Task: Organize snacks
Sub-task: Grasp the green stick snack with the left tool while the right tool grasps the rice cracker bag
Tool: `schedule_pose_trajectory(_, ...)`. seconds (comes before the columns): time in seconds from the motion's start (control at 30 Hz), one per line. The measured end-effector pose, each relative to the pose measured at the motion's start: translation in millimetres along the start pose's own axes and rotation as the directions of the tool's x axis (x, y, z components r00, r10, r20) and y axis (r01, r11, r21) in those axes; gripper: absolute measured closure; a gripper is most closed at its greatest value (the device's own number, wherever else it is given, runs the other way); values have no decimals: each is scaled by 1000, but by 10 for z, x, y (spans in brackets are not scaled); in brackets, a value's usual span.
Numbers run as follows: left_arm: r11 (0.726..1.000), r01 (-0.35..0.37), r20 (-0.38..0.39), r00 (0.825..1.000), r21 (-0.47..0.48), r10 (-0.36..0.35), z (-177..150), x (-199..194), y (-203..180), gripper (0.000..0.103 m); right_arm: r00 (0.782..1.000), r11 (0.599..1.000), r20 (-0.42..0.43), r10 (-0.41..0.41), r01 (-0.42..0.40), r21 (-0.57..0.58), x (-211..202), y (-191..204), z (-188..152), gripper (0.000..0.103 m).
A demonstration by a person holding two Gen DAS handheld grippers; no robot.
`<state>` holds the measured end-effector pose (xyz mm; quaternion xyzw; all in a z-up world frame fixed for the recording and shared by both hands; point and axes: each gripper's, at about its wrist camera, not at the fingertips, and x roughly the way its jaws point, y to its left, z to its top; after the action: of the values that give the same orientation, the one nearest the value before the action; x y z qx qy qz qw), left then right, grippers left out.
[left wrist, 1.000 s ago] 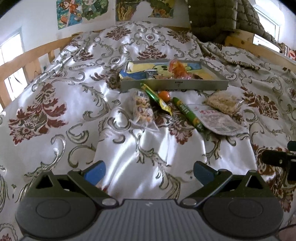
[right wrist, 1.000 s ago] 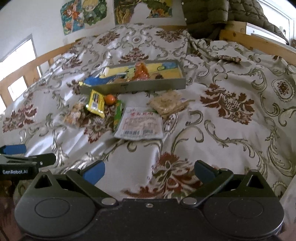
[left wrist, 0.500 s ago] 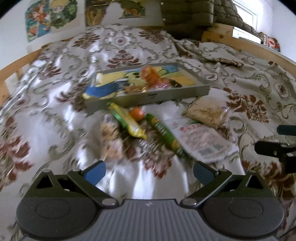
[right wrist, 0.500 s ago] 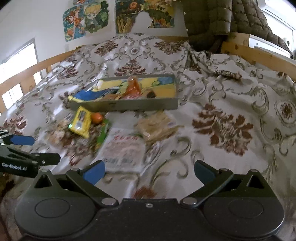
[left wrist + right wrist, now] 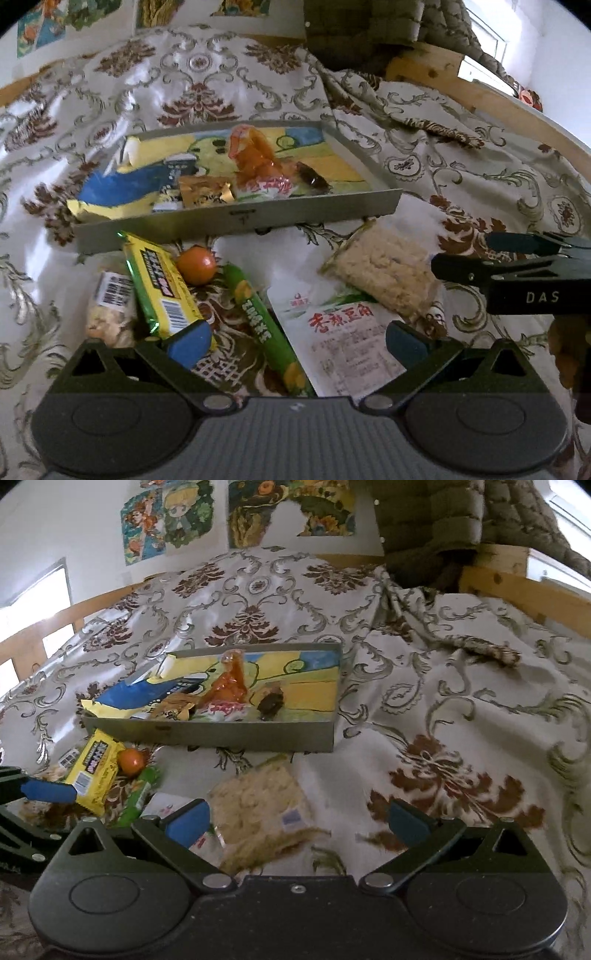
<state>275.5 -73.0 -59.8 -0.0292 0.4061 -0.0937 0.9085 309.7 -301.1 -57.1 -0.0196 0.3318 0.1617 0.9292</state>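
Sitting in the tray (image 5: 236, 221) at 12 o'clock: three or four snacks. Remaining loose on the bedspread (image 5: 461, 709): six. Both grippers, left (image 5: 295, 341) and right (image 5: 295, 821), hovering spread, empty.

"DAS" stands on the right gripper (image 5: 461, 258); red Chinese characters (four) on the white pouch (image 5: 340, 332)

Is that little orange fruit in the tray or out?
Out. The orange fruit lies on the bedspread before the tray, beside a yellow bar.
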Motion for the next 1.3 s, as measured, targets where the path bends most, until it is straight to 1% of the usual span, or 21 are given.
schedule_pose_trajectory(0.07,1000,3,-6,1000,-26,-3,1,80,40,0,1000,1000,2,9,-9,-12,77,-28,-4,1)
schedule_pose_trajectory(0.23,994,24,7,1000,-104,-23,-19,171,123,0,998,996,18,63,-62,-57,177,-19,-100,1)
schedule_pose_trajectory(0.3,992,25,12,1000,-122,-24,-11,196,137,1,997,993,11,79,-78,-86,234,22,-161,1)
schedule_pose_trajectory(0.37,991,12,10,1000,-130,-11,-4,220,135,3,995,990,6,95,-93,-110,279,67,-199,1)
schedule_pose_trajectory(0.43,988,-38,11,999,-152,40,-7,237,141,15,995,987,9,101,-99,-125,329,123,-214,1)
schedule_pose_trajectory(0.47,984,-49,15,998,-170,53,-11,240,143,16,994,986,12,105,-102,-131,351,150,-219,1)
schedule_pose_trajectory(0.53,978,-40,25,999,-203,46,-34,258,168,19,994,983,17,111,-108,-148,387,199,-225,1)
schedule_pose_trajectory(0.6,976,-58,7,998,-210,61,-48,302,159,23,994,980,16,108,-103,-170,426,244,-233,1)
schedule_pose_trajectory(0.67,976,-66,-12,998,-207,65,-64,343,146,30,994,977,15,104,-99,-190,456,278,-243,2)
schedule_pose_trajectory(0.77,980,-85,-3,996,-181,86,-84,340,110,40,996,973,10,93,-89,-214,493,304,-261,5)
schedule_pose_trajectory(0.83,977,-90,-5,996,-195,90,-79,342,129,49,996,972,12,88,-83,-218,505,306,-271,6)
schedule_pose_trajectory(0.87,973,-86,-8,996,-213,86,-75,348,160,51,996,973,12,88,-84,-216,508,303,-270,8)
schedule_pose_trajectory(0.9,970,-82,-12,997,-229,82,-72,358,189,53,996,973,15,86,-81,-215,507,298,-272,12)
schedule_pose_trajectory(0.93,966,-79,-13,997,-247,78,-72,364,221,56,996,973,17,86,-80,-214,505,294,-275,14)
schedule_pose_trajectory(1.0,954,-64,-8,998,-291,65,-84,375,294,58,995,974,14,103,-98,-206,506,269,-280,20)
schedule_pose_trajectory(1.1,941,-47,-1,999,-336,49,-118,404,369,58,991,970,13,131,-125,-209,488,265,-287,21)
schedule_pose_trajectory(1.2,942,-54,-3,998,-331,56,-119,428,367,58,991,965,12,130,-124,-231,492,306,-301,21)
schedule_pose_trajectory(1.27,944,-57,-6,998,-324,58,-108,421,355,64,991,966,13,132,-125,-227,490,310,-302,23)
schedule_pose_trajectory(1.3,946,-52,-8,999,-321,53,-100,413,354,72,991,967,15,134,-127,-223,484,312,-302,25)
